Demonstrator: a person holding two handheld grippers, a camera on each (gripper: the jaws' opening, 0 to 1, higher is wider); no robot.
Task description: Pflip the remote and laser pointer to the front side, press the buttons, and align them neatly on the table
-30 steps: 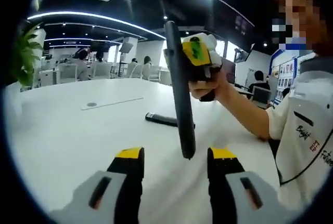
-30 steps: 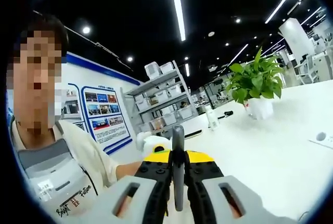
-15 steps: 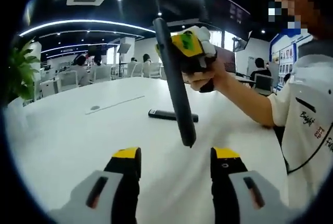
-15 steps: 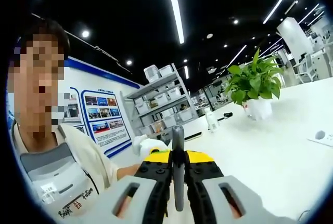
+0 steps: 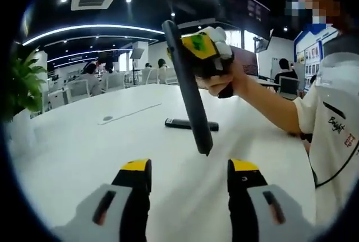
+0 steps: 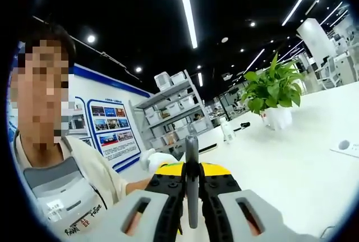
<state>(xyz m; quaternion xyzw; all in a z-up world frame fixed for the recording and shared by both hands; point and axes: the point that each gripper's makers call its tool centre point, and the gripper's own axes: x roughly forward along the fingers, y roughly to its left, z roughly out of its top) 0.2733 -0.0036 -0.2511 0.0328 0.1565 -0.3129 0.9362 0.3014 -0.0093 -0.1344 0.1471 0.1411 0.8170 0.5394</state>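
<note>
Open-plan office, white table. Right gripper clamped the remote upright above the table; laser pointer lay flat behind it. Left gripper wide open, empty. Potted plant on table. Shirt lettering unreadable.

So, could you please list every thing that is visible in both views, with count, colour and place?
remote: 1, dark grey, held up in the air above the table, clamped in the right gripper
second dark device: 1, black, lying flat on the table beyond the remote
table: 1, white, under both grippers
plant: 1, green in a white pot, on the table
shelf: 1, grey, with boxes, by the wall
posters: several, blue-framed, on the wall
right gripper: 1, yellow and black, shut on the remote
left gripper: 1, yellow-tipped, open, below the remote
hand: 1, holding the right gripper
</note>
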